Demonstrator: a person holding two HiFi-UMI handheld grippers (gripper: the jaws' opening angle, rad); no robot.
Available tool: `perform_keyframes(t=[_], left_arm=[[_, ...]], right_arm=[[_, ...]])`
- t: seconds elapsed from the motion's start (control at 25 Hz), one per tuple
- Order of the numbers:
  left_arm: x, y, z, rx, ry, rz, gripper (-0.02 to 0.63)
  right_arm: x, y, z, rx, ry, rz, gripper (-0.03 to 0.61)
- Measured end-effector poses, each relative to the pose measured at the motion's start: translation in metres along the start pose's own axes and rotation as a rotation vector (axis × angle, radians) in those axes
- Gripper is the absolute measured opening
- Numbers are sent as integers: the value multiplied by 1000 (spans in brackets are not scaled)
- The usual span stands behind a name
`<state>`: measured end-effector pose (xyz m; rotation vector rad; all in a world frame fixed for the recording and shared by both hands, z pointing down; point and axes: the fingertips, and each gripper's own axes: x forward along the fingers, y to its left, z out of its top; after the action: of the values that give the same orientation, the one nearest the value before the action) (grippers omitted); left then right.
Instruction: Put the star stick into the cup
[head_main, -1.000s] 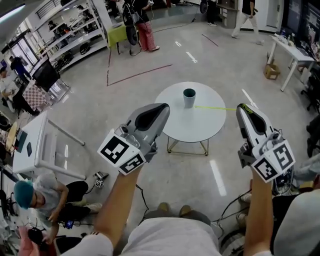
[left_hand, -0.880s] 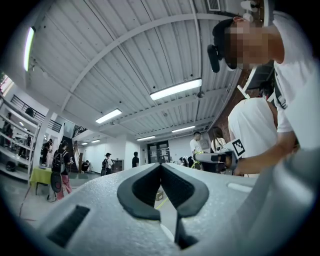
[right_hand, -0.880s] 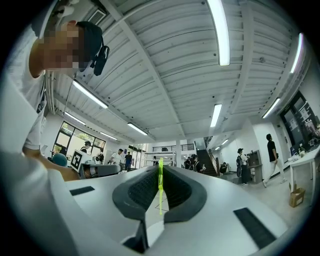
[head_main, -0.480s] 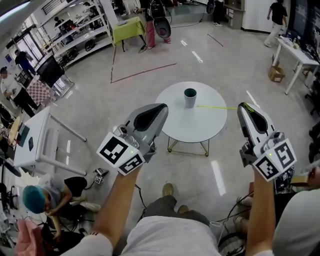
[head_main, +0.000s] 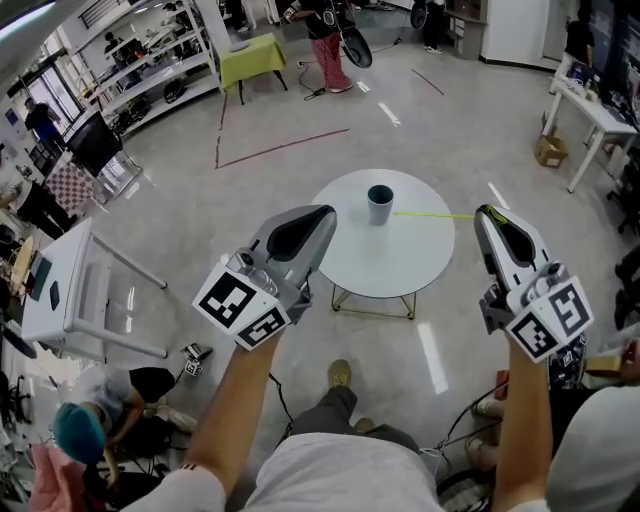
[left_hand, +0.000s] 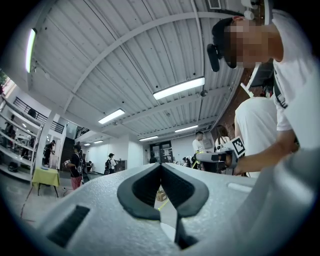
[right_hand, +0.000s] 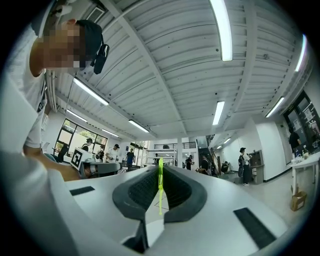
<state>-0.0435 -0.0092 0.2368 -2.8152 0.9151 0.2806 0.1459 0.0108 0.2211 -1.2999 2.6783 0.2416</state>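
Observation:
A dark teal cup (head_main: 379, 203) stands upright on a round white table (head_main: 400, 260) ahead of me in the head view. A thin yellow-green stick (head_main: 432, 215) juts left from my right gripper (head_main: 486, 212) and passes above the table toward the cup; its star end does not show. In the right gripper view the stick (right_hand: 160, 187) is pinched upright between the dark pads, with the right gripper (right_hand: 160, 169) shut on it. My left gripper (head_main: 326, 212) hovers left of the table, apart from the cup. Its jaws meet at the tip in the left gripper view (left_hand: 161, 166) and hold nothing.
A white desk (head_main: 70, 290) stands at the left, with a crouching person (head_main: 85, 430) below it. At the right are a white bench (head_main: 600, 115) and a cardboard box (head_main: 547, 150). Shelves and a green table (head_main: 250, 60) line the back, where people walk.
I have stepped slightly toward the round table, one foot now forward. Both grippers keep their pose and the stick stays pinched. People in the background have moved.

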Motion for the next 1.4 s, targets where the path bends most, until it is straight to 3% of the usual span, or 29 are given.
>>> perform_keyframes(t=[0.8, 1.4], left_arm=[[60, 131, -36, -25, -10, -53, 15], [94, 191, -68, -47, 12, -112, 15]], right_arm=[[118, -55, -41, -46, 91, -62, 23], [171, -80, -84, -46, 181, -103, 23]])
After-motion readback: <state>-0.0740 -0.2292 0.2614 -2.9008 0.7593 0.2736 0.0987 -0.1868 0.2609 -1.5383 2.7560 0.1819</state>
